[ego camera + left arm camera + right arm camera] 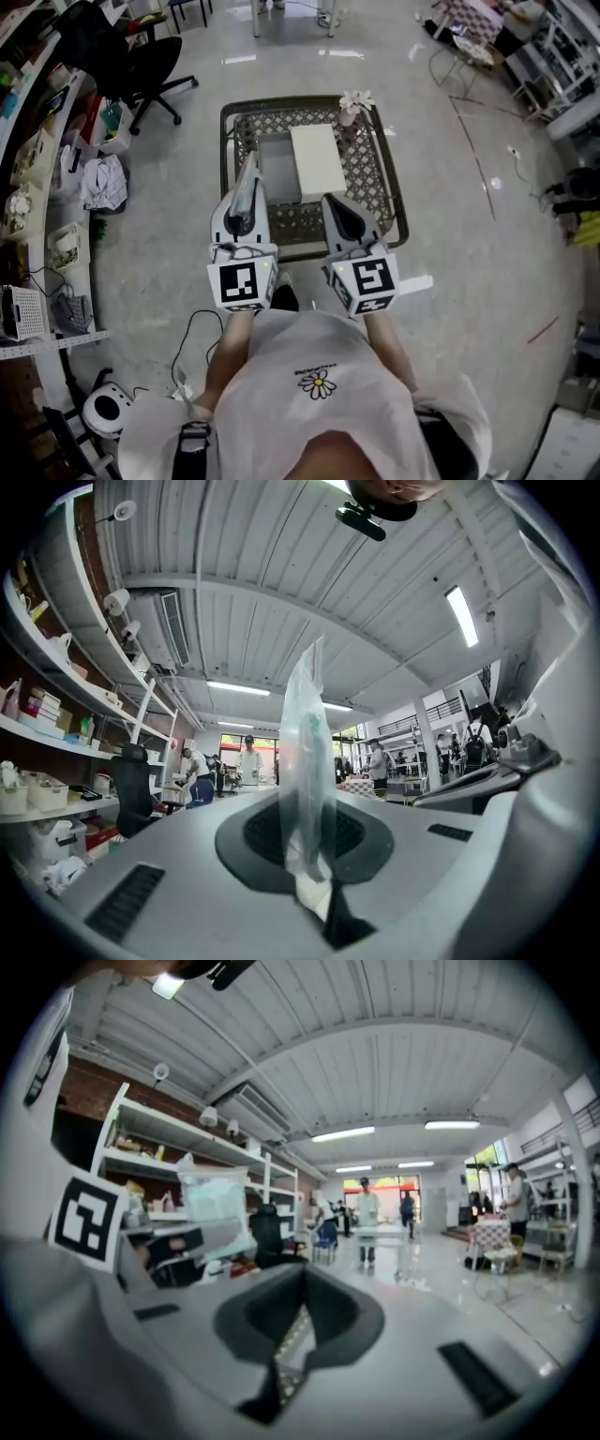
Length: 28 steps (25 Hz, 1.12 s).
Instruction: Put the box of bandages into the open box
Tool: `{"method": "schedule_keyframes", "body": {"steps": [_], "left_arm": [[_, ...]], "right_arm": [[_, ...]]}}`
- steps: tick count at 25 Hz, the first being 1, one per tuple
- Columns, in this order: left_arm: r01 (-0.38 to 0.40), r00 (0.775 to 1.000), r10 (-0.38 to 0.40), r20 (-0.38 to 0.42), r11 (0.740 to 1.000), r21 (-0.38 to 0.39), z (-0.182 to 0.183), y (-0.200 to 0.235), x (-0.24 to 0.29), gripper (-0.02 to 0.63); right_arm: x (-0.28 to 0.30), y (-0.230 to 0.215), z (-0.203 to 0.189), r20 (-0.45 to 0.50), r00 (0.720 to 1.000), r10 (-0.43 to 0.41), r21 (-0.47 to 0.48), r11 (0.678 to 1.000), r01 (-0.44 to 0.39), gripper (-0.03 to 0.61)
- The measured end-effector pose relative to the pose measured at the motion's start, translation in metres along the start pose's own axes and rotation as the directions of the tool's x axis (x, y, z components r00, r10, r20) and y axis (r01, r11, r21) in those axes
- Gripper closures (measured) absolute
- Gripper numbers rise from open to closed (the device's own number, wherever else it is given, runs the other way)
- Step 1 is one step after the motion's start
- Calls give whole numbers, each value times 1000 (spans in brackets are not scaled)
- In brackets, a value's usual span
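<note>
My left gripper [242, 214] is shut on a thin clear plastic packet [249, 176] that sticks out past its tips; what the packet holds is too blurred to tell. In the left gripper view the packet [306, 761] stands upright between the closed jaws of the left gripper [315, 878]. Beside it, my right gripper [339, 214] is shut with nothing in it, and its jaws [289, 1349] meet in a thin slit. Just beyond both tips, the open box [279, 171] with its white flap [317, 159] folded back sits on a wire-mesh table [375, 183]. The packet [214, 1208] also shows in the right gripper view.
A small pink flower vase [354, 105] stands at the table's far right corner. A black office chair [141, 66] and shelves with goods [37, 187] line the left side. Cables [192, 342] lie on the floor by the person's feet. People stand far off in the hall.
</note>
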<state>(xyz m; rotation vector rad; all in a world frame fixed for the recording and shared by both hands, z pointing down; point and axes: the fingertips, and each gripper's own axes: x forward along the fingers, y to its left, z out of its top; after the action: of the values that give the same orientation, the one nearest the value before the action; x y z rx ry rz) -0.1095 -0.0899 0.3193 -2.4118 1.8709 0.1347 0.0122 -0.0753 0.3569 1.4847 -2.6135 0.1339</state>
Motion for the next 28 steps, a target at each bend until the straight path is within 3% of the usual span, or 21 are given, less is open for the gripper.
{"method": "schedule_keyframes", "body": {"steps": [2, 7, 16, 20, 22, 24, 28], "left_arm": [[15, 1000, -15, -5, 1000, -12, 0, 18, 21, 575], [37, 999, -37, 3, 991, -131, -2, 45, 65, 575], [-24, 999, 20, -43, 995, -93, -19, 58, 96, 575], [-50, 997, 46, -54, 996, -73, -23, 68, 99, 575], [-69, 996, 63, -61, 993, -98, -25, 74, 101, 575], [-77, 996, 70, -60, 989, -128, -27, 78, 103, 575], [-95, 994, 90, -57, 989, -112, -28, 80, 106, 575]], "right_arm": [[25, -1, 4, -11, 1000, -12, -4, 1000, 12, 549], [67, -16, 15, -5, 1000, -29, 2, 1000, 29, 549], [105, -50, 22, 5, 999, -33, 73, 997, 33, 549], [120, -48, 30, 26, 999, -18, 6, 1000, 18, 549], [126, -45, 32, 32, 999, -7, -16, 1000, 7, 549], [129, -45, 33, 40, 999, 2, -21, 1000, -1, 549], [134, -49, 32, 48, 999, 13, -17, 1000, -13, 549]]}}
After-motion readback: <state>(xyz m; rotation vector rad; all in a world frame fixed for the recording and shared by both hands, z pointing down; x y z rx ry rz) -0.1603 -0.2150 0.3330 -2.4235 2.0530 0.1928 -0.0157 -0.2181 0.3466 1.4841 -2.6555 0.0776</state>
